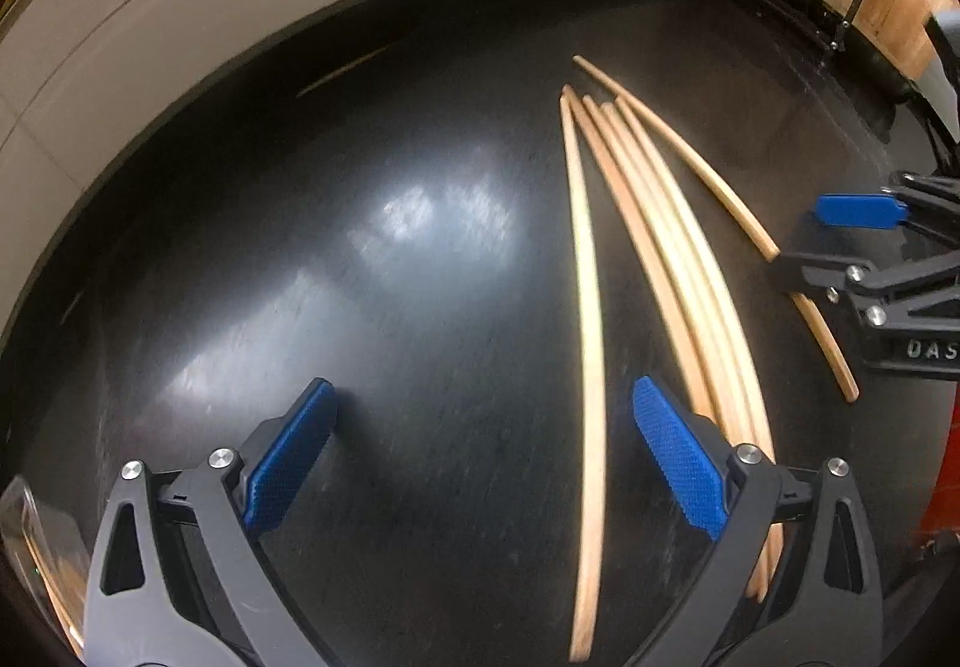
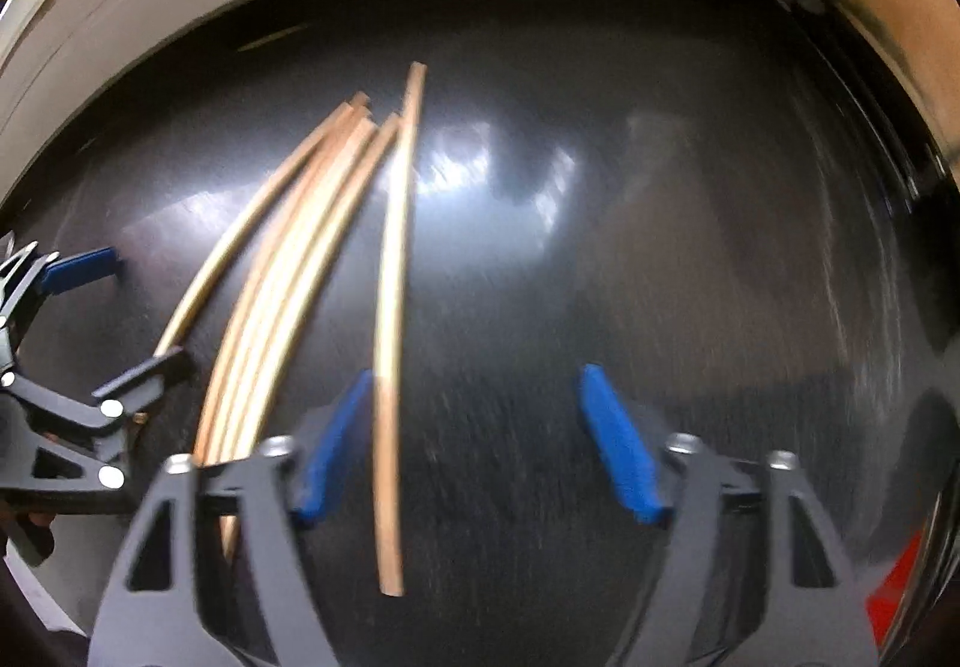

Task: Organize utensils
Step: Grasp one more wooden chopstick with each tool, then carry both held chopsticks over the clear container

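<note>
Six chopsticks (image 1: 654, 259) lie on a black worktop (image 1: 360, 247). One lies between the wide-open, empty left tongs (image 1: 483, 445). Another lies between the half-open, empty right tongs (image 2: 474, 439).

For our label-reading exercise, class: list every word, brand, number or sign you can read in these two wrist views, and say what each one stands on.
"DAS": raised letters on the black body of the right tongs, at the right edge of the left wrist view; the word is cut off by the frame, so the rest cannot be read.
Nothing else is readable: the chopsticks, the black table and the left tongs show no print, and the right wrist view is blurred.
</note>
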Demonstrator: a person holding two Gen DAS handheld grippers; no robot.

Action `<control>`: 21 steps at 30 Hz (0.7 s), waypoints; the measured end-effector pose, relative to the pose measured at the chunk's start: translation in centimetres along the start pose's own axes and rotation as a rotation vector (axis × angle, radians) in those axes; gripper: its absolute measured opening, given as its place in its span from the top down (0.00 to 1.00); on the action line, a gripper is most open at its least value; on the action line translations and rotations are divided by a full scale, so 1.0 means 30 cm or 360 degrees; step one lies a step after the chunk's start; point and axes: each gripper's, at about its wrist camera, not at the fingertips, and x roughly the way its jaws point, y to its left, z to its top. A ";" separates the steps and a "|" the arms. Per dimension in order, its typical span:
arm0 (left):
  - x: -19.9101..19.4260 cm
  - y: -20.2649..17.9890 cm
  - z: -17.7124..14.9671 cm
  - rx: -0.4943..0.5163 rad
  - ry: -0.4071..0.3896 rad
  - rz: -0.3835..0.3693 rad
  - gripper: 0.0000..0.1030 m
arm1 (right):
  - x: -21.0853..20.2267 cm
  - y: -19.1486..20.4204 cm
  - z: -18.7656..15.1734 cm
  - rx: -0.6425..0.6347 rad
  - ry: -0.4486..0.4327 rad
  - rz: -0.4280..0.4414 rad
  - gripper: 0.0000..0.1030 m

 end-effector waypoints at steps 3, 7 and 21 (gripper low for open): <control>-0.031 -0.038 0.002 -0.0004 -0.0031 0.0010 0.42 | -0.007 0.024 0.022 -0.0077 0.0006 0.0055 0.88; -0.032 -0.094 0.030 0.0001 -0.0019 0.0040 0.94 | -0.014 0.058 0.026 -0.0158 0.0013 0.0074 0.93; -0.270 -0.092 -0.051 -0.0332 0.0011 0.0209 0.94 | -0.180 -0.043 -0.070 -0.0105 -0.0053 0.0096 0.93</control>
